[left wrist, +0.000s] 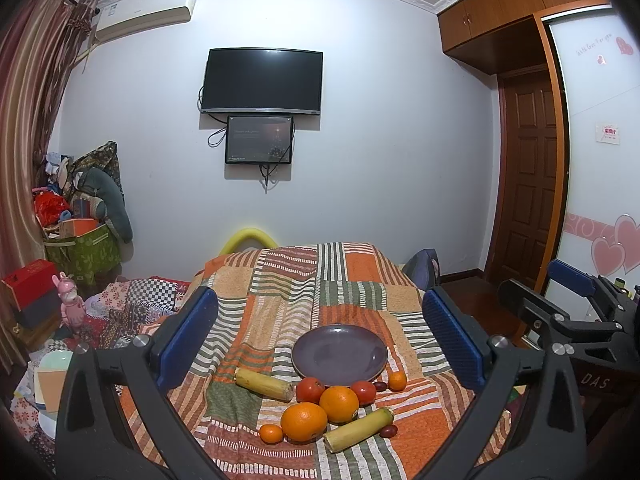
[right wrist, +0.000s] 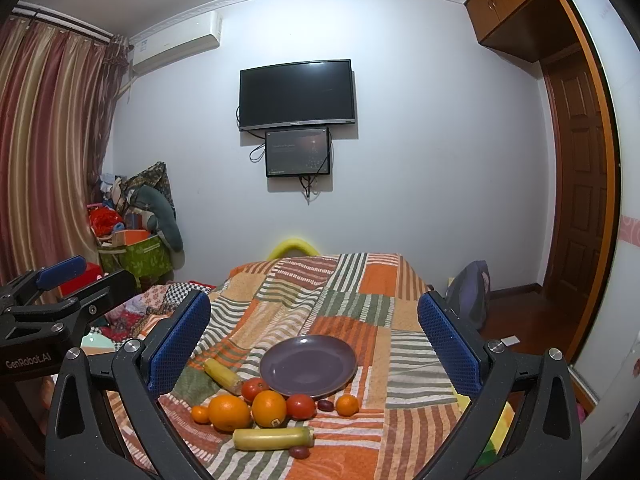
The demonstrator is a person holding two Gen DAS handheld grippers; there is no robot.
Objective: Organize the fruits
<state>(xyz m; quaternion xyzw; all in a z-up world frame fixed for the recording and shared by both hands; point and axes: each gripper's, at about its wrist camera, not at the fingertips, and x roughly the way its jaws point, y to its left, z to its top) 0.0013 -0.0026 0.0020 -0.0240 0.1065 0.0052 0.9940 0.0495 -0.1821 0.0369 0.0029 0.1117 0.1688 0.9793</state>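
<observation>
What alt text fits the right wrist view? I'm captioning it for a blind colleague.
An open claw frames an empty purple plate on a striped patchwork cloth, with oranges, tomatoes and two yellow-green stalk pieces clustered in front of it. The other claw shows at the left edge.

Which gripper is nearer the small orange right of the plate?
Right, probably. The small orange lies nearly straight ahead of the right gripper, but well right of the left gripper.
</observation>
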